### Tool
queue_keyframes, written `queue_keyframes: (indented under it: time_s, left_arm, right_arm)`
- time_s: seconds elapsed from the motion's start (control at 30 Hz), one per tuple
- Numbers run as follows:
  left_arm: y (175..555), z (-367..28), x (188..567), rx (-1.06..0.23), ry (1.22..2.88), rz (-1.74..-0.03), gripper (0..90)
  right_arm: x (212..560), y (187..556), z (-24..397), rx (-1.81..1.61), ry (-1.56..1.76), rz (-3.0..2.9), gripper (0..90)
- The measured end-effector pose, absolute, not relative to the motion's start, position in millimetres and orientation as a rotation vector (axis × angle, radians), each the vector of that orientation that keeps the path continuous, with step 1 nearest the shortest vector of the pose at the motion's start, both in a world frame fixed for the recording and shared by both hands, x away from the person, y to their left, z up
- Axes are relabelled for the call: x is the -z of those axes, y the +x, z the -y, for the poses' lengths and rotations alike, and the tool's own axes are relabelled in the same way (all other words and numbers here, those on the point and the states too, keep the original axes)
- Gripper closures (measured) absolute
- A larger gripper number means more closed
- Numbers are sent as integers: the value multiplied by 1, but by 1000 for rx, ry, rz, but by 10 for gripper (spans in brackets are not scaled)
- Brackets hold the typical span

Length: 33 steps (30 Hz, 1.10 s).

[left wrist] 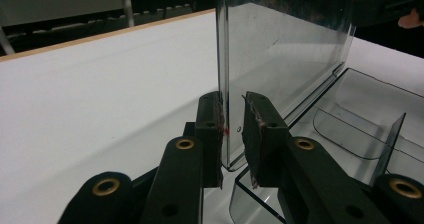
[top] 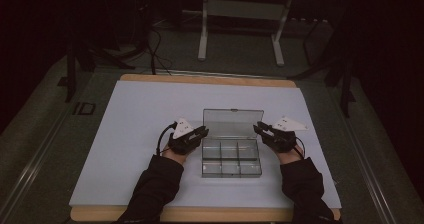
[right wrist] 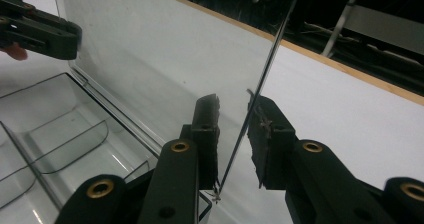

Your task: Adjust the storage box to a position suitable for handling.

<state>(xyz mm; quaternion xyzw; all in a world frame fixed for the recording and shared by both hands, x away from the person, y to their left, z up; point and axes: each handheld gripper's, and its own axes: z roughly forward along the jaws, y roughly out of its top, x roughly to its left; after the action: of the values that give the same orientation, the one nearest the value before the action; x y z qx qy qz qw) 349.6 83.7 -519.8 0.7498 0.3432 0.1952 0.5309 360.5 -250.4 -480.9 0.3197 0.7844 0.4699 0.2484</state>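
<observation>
Centrally on the white worktop sits a clear plastic box, with its lid standing upright off the far edge. The box's long axis runs left to right across the worktop; the open compartments face up, divided into two rows of three. The lid's long axis is parallel to the box, its face turned toward the person.

Left claw is at the lid's left end, right claw at its right end, one on each side of the box, both angled inward.

In the left gripper view, the left claw straddles the lid's side edge: jaws spread only narrowly, the left jaw touching or almost touching the pane, a small gap on the other side. In the right gripper view, the right claw also has the lid's edge between its jaws, which stand apart with a gap on both sides, not pinching. The other claw shows at the far upper left there.
</observation>
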Motion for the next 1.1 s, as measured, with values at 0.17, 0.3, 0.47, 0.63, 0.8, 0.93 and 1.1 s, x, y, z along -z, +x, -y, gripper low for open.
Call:
queue_keyframes:
  time_s: [0.17, 0.3, 0.47, 0.63, 0.8, 0.93, 1.1]
  left_arm:
    - [352, -84, 521, -447, 1774, -841, 792]
    - [356, -85, 522, -420, 1767, -858, 788]
    - [358, -85, 522, -400, 1764, -863, 773]
    - [363, -85, 525, -352, 1737, -899, 759]
    - [367, -85, 526, -313, 1737, -918, 734]
    - [371, -85, 527, -275, 1740, -950, 700]
    - [374, -83, 527, -231, 1739, -991, 687]
  right_arm:
    - [491, 363, 249, -1257, 910, -2162, 737]
    - [497, 365, 248, -1250, 935, -2171, 732]
    - [501, 366, 250, -1280, 953, -2172, 729]
    - [504, 367, 246, -1246, 980, -2178, 701]
    - [506, 369, 246, -1237, 1009, -2191, 678]
    - [507, 370, 245, -1219, 1034, -2199, 658]
    - [507, 371, 245, -1216, 1063, -2203, 652]
